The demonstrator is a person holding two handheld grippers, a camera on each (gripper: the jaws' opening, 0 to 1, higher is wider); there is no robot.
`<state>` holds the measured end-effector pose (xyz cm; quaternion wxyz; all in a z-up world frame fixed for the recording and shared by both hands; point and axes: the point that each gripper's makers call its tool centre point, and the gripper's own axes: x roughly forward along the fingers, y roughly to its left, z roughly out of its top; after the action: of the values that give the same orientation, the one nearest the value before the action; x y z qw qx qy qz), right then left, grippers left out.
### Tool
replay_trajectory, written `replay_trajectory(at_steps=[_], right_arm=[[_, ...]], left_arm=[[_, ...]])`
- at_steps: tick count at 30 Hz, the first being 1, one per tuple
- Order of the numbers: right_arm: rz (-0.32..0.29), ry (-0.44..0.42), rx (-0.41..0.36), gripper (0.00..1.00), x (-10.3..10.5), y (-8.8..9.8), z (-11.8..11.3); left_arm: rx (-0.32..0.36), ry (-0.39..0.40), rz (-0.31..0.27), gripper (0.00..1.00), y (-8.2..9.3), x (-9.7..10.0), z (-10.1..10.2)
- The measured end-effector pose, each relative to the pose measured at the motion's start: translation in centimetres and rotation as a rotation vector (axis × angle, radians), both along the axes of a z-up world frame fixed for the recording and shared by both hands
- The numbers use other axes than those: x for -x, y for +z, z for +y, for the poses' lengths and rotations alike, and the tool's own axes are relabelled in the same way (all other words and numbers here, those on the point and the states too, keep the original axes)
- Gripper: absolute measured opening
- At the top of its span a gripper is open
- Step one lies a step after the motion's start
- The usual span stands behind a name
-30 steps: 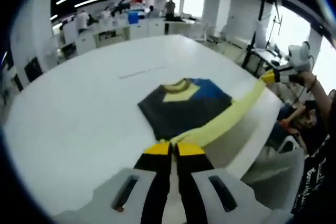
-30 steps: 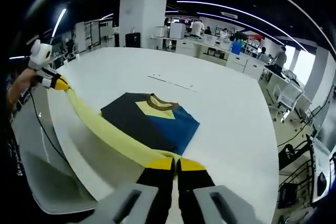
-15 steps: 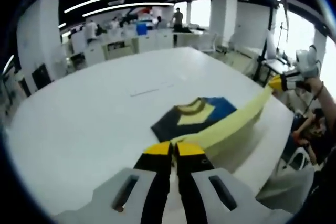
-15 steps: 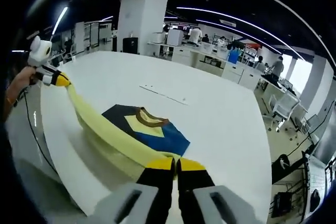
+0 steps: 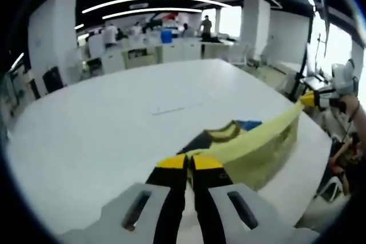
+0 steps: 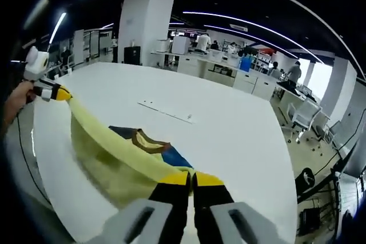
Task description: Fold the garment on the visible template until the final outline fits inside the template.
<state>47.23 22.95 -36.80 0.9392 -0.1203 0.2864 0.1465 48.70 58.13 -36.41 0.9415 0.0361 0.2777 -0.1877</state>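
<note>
Left gripper view: left gripper [image 5: 189, 163] clamped on yellow hem [image 5: 251, 141] of garment [image 5: 229, 132]; right gripper [image 6: 190, 179] likewise. Hem taut between both, lifted over white table [image 5: 103, 130]. Step: hem-to-collar fold. Next: carry hem ahead over collar [image 6: 146, 139], lower evenly. Template unclear.

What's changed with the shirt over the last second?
Both grippers, left and right, have lifted the yellow hem and carried it over the garment toward its collar, hiding most of the dark front. Their jaws stay shut on the hem; the collar end stays on the table.
</note>
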Motion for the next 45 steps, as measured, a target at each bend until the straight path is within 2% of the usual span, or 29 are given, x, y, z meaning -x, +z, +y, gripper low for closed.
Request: replay_trajectory(at_steps=[7, 13, 22, 31, 33, 35, 38, 45], right_arm=[[-0.009, -0.045, -0.011, 0.00, -2.9, -1.5, -0.4], [-0.004, -0.076, -0.023, 0.00, -4.6, -2.9, -0.4], [0.013, -0.085, -0.029, 0.00, -7.2, -5.0, -0.1], [0.055, -0.109, -0.028, 0.00, -9.4, -8.4, -0.2], [0.072, -0.117, -0.037, 0.00, -9.7, -9.3, -0.2], [0.077, -0.125, -0.039, 0.00, -10.1, -10.0, -0.2], [0.098, -0.138, -0.034, 0.00, -10.7, -11.4, -0.4], [0.128, -0.156, -0.057, 0.00, -11.4, -13.8, -0.3]], left_arm=[[-0.007, 0.028, -0.026, 0.00, -0.3, -2.7, -0.5], [-0.015, 0.054, -0.038, 0.00, -1.8, -4.8, -0.6], [-0.029, 0.098, -0.019, 0.00, -4.7, -7.4, -0.1], [-0.045, 0.146, 0.018, 0.00, -7.9, -9.1, -0.3], [-0.056, 0.150, 0.017, 0.00, -8.5, -9.6, -0.2], [-0.096, 0.140, 0.014, 0.00, -9.2, -10.1, -0.2], [-0.095, 0.149, 0.020, 0.00, -10.3, -10.9, -0.1], [-0.097, 0.181, 0.049, 0.00, -12.6, -11.2, 0.2]])
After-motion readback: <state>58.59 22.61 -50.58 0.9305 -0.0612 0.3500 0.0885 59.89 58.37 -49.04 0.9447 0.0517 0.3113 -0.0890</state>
